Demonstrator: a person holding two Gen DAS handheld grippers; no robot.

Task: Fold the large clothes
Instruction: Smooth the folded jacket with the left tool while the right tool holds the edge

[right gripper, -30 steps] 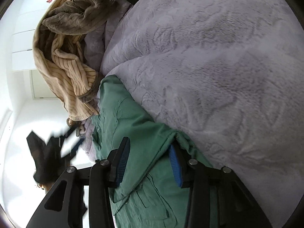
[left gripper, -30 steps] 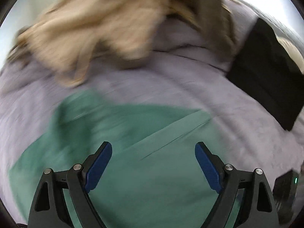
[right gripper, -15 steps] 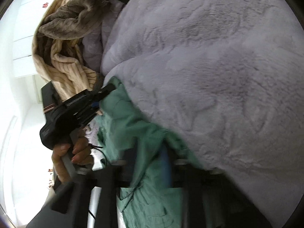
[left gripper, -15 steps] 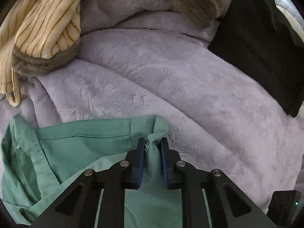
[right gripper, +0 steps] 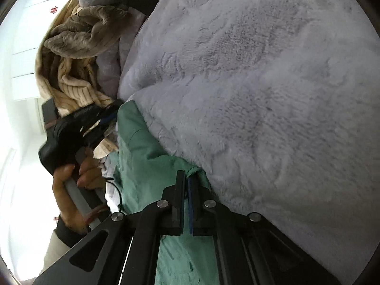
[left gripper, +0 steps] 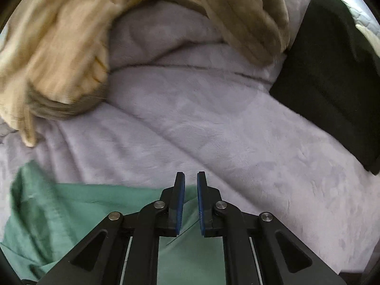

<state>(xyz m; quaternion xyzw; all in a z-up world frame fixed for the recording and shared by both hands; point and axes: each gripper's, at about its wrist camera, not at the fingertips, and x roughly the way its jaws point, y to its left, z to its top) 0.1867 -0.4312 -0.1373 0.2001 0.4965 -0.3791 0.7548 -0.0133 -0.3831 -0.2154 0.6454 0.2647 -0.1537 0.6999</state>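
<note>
A green garment (left gripper: pixel 78 211) lies on a lilac fleece blanket (left gripper: pixel 213 123). My left gripper (left gripper: pixel 189 178) is shut on the garment's upper edge; the fabric sits between the blue pads low down. In the right wrist view the same garment (right gripper: pixel 144 159) runs along the blanket (right gripper: pixel 261 95) edge. My right gripper (right gripper: pixel 186 178) is shut on a bunched green corner. The left gripper (right gripper: pixel 104 118) also shows there, held by a hand, at the garment's far end.
A cream striped garment with a brown cuff (left gripper: pixel 57 54) is heaped at the back left, also in the right wrist view (right gripper: pixel 78 54). A black folded cloth (left gripper: pixel 332 71) lies at the right on the blanket.
The left gripper went from open above the garment to shut on its edge. The right gripper closed on the green corner. Both views shifted a little, with motion blur.
</note>
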